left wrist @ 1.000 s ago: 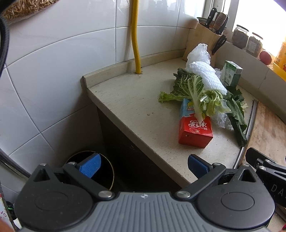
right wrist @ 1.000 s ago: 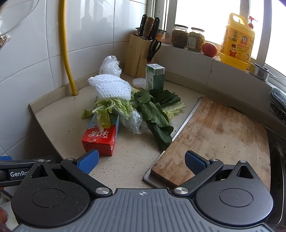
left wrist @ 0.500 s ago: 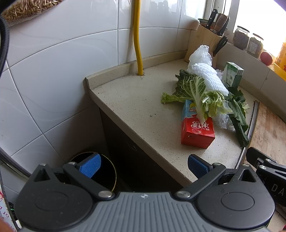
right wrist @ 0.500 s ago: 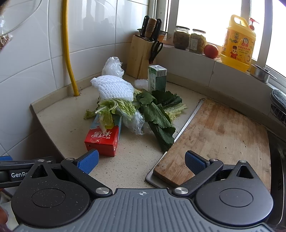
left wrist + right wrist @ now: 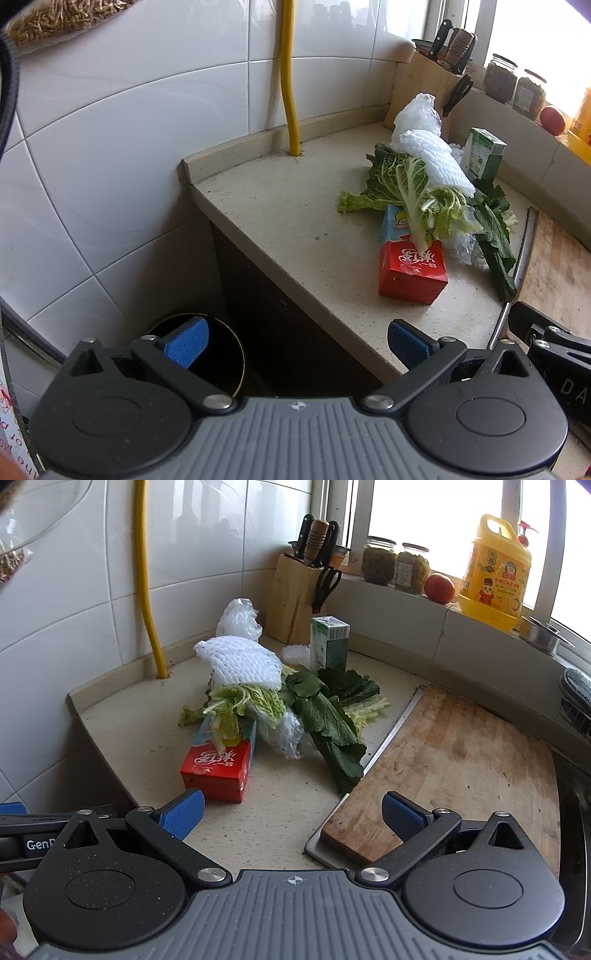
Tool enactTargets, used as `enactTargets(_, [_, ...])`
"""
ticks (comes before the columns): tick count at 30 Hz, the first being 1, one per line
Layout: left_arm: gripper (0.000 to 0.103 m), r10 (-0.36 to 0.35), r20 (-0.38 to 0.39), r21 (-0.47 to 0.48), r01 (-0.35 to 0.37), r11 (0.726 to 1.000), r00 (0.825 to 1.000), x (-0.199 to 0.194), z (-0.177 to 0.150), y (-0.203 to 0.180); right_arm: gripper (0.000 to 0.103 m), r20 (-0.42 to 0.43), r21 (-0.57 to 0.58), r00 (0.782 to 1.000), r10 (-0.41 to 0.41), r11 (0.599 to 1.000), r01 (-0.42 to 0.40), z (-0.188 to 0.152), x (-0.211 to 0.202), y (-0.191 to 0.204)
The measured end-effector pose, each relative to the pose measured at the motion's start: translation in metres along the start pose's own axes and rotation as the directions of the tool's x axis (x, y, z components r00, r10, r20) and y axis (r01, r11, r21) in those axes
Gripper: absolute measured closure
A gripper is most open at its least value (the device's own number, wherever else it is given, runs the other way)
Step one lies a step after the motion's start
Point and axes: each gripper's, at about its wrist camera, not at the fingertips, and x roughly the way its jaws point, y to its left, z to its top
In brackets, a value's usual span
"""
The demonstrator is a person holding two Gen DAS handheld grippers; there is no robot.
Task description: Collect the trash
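A heap of trash lies on the beige counter (image 5: 280,221): a red drink carton (image 5: 412,271) (image 5: 218,766) on its side, cabbage leaves (image 5: 413,192) (image 5: 240,705) draped over it, white foam netting (image 5: 439,162) (image 5: 242,662), crumpled clear plastic (image 5: 282,733), dark green leaves (image 5: 332,731) and an upright green carton (image 5: 482,155) (image 5: 328,642). A dark bin (image 5: 218,354) stands on the floor below the counter's end. My left gripper (image 5: 295,341) is open, over the counter edge and bin. My right gripper (image 5: 291,814) is open, just short of the red carton.
A wooden cutting board (image 5: 454,768) on a metal tray fills the right side. A knife block (image 5: 297,594) stands in the back corner, with jars, a tomato and a yellow detergent bottle (image 5: 495,574) on the sill. A yellow pipe (image 5: 290,77) runs up the tiled wall.
Both grippers have drifted slightly, so the trash heap sits a little further right in each view and the bin shows more. Both stay open and nothing on the counter has moved.
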Motion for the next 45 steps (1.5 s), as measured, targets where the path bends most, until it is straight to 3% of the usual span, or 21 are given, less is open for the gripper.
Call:
enactTargets(26, [0.001, 0.149, -0.061, -0.146, -0.156, 0.977, 0.987, 0.009, -0.012, 0.063, 0.0, -0.062, -0.148, 0.989, 0.136, 0.978, -0.144, 0.006, 0.021, 0.068])
enactTargets(35, [0.001, 0.163, -0.125, -0.161, -0.182, 0.97, 0.979, 0.028, -0.009, 0.06, 0.0, -0.103, -0.171, 0.984, 0.142, 0.972, -0.158, 0.01, 0.041, 0.072])
enactTargets(45, [0.001, 0.148, -0.091, -0.103, -0.157, 0.982, 0.985, 0.049, 0.024, 0.026, 0.0, -0.098, -0.128, 0.984, 0.146, 0.979, -0.158, 0.037, 0.07, 0.044])
